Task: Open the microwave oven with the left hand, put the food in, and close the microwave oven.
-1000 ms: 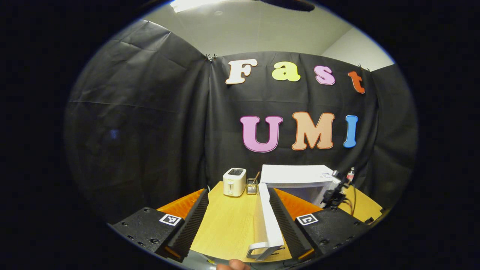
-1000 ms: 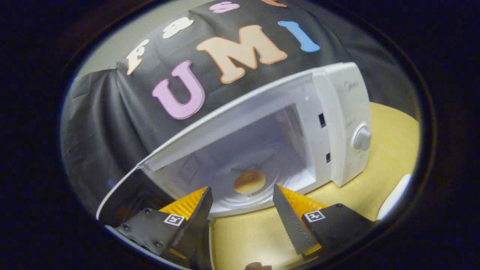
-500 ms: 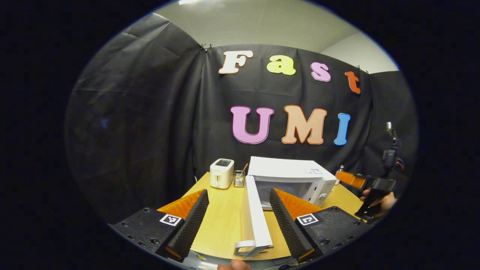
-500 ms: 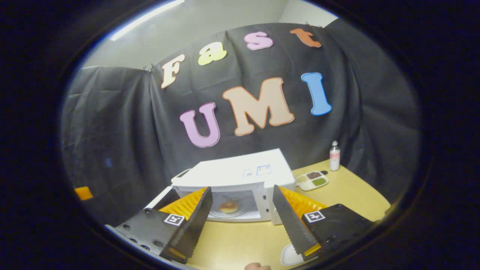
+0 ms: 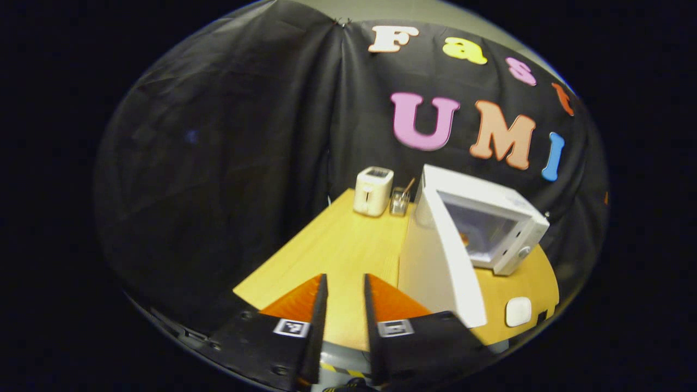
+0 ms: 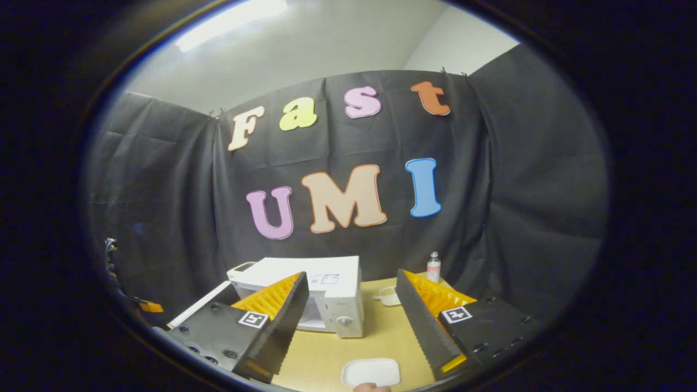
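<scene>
With the door (image 5: 444, 267) of the microwave oven (image 5: 484, 220) hanging wide open and the food (image 5: 464, 237) visible as a small orange patch inside the cavity, closing looks like the step in hand. In the left gripper view, the left tool (image 5: 343, 305) sits at 6 o'clock over the tabletop (image 5: 337, 245), its fingers drawn close with only a narrow gap and nothing between them. The door's outer face stands just to its 2 o'clock, and the toaster (image 5: 372, 190) lies far off at 12. To close well, I'd judge the tool should press flat on the door's free edge and follow the hinge arc, not shove straight, so the oven doesn't slide.

In the right gripper view, the right tool (image 6: 353, 321) is spread wide and empty, hovering back from the oven (image 6: 321, 294) at 11 o'clock. A white dish (image 6: 371, 372) rests at 6 o'clock and a bottle (image 6: 433, 267) at 1. It should keep clear of the door's swing.
</scene>
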